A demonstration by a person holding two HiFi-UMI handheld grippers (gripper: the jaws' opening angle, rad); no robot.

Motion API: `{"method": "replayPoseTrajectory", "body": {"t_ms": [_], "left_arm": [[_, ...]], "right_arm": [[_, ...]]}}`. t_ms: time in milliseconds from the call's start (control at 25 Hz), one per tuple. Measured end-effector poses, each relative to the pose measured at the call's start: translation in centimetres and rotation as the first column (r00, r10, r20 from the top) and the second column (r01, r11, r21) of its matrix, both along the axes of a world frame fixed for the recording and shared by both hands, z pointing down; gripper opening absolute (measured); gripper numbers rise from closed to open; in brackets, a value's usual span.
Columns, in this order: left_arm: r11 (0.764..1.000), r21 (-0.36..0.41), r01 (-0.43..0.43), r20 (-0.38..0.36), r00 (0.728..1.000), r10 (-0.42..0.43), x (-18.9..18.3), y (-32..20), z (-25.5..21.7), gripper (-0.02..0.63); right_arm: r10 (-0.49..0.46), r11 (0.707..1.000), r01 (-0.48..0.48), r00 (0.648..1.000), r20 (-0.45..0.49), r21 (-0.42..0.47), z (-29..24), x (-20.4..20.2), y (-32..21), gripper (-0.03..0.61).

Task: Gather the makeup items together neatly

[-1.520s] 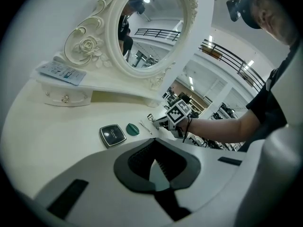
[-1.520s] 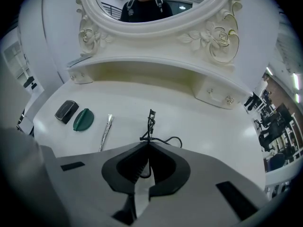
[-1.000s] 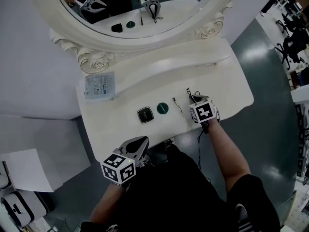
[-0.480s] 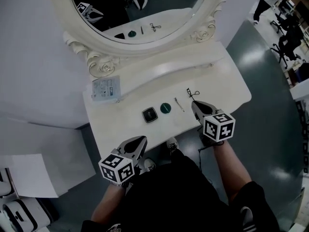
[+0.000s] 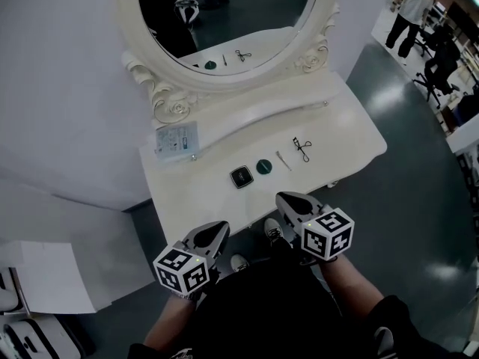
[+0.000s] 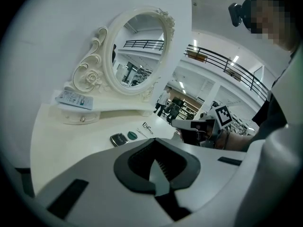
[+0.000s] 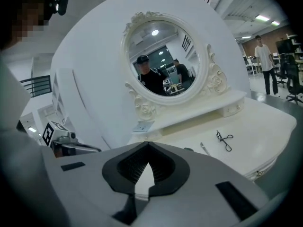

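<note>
Near the vanity table's [image 5: 344, 137] front edge lie a black square compact [image 5: 241, 176], a round green compact [image 5: 263, 167], a thin pale stick [image 5: 284, 160] and a black eyelash curler [image 5: 301, 149] in a row. Off that edge, apart from them, hang the left tongs [image 5: 217, 227] and right tongs [image 5: 285, 199], jaws together, empty.

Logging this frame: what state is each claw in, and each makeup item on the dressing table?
Left claw: shut, empty, short of the dressing table.
Right claw: shut, empty, short of the table.
Compact: closed, lying flat.
Green round pot: flat, beside the compact, not touching.
Thin stick: lying flat.
Eyelash curler: lying flat, at the row's right end.
Packet: lying flat, behind the row.
</note>
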State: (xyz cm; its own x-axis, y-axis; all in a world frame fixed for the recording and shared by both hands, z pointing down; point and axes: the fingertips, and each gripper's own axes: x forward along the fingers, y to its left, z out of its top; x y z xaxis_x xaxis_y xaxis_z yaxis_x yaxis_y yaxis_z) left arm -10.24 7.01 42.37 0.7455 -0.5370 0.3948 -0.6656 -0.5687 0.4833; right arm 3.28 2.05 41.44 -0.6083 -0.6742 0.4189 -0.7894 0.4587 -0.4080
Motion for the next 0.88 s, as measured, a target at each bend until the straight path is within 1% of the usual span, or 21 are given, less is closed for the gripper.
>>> {"method": "replayPoseTrajectory", "body": {"t_ms": [120,240,400,600,880], "left_arm": [[1.000,-0.004,-0.018,-0.006,1.000,0.018,-0.4,1.6,0.3,0.008],[0.999,-0.007,-0.039,-0.011,0.999,0.039,-0.8,3.2,0.7,0.008],[0.998,-0.011,-0.064,-0.017,0.998,0.064,-1.2,5.1,1.1,0.008],[0.995,-0.018,-0.103,-0.013,0.995,0.103,-1.6,7.3,1.7,0.008],[0.990,-0.028,-0.137,-0.017,0.991,0.136,-2.1,9.5,2.2,0.008]], "right_arm": [[-0.019,1.000,0.019,1.000,0.005,-0.005,0.2,-2.3,2.3,0.029],[-0.018,1.000,0.018,1.000,0.006,-0.006,0.3,-4.1,4.5,0.029],[-0.018,1.000,0.019,1.000,-0.024,0.016,0.2,-5.7,7.3,0.029],[-0.019,0.999,0.021,0.998,-0.060,0.039,0.4,-6.9,10.2,0.029],[0.011,1.000,-0.011,0.999,-0.036,0.016,1.1,-7.3,12.5,0.029]]}}
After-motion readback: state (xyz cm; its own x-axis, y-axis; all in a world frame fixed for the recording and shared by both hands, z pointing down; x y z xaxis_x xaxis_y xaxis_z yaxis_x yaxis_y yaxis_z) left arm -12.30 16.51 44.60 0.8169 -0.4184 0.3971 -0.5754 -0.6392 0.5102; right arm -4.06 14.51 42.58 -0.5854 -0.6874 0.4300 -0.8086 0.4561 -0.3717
